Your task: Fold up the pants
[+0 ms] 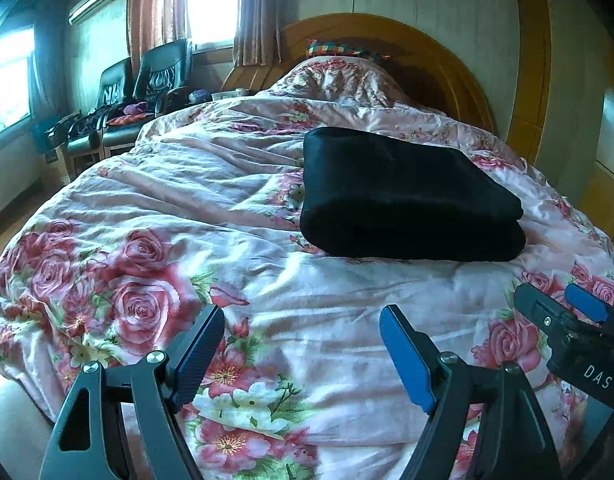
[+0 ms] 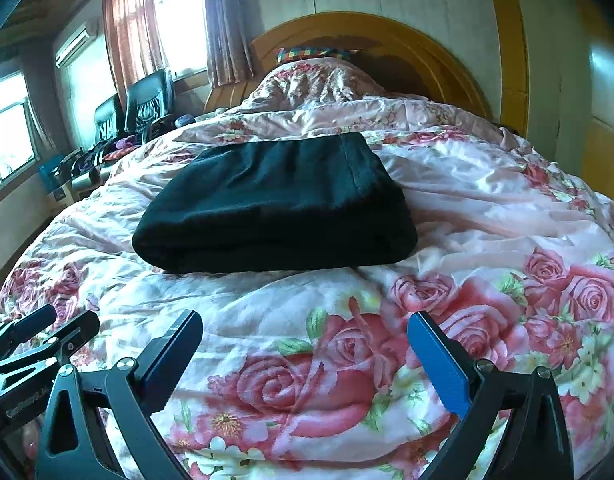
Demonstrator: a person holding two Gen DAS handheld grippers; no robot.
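the black pants (image 2: 275, 204) lie folded on the bed (image 2: 487, 208), both the left hand-held gripper (image 1: 303, 356) and right hand-held gripper (image 2: 305, 364) spread empty nearby, so folding looks finished and little remains beyond perhaps smoothing.

One folded black pants (image 1: 407, 196) bundle ahead of the fingers. Two grippers: left gripper (image 1: 303, 344), right gripper (image 2: 307, 354), two fingers each. One floral duvet (image 1: 147, 208) under them. Two black armchairs (image 1: 147, 84) far left. One headboard (image 2: 387, 40).
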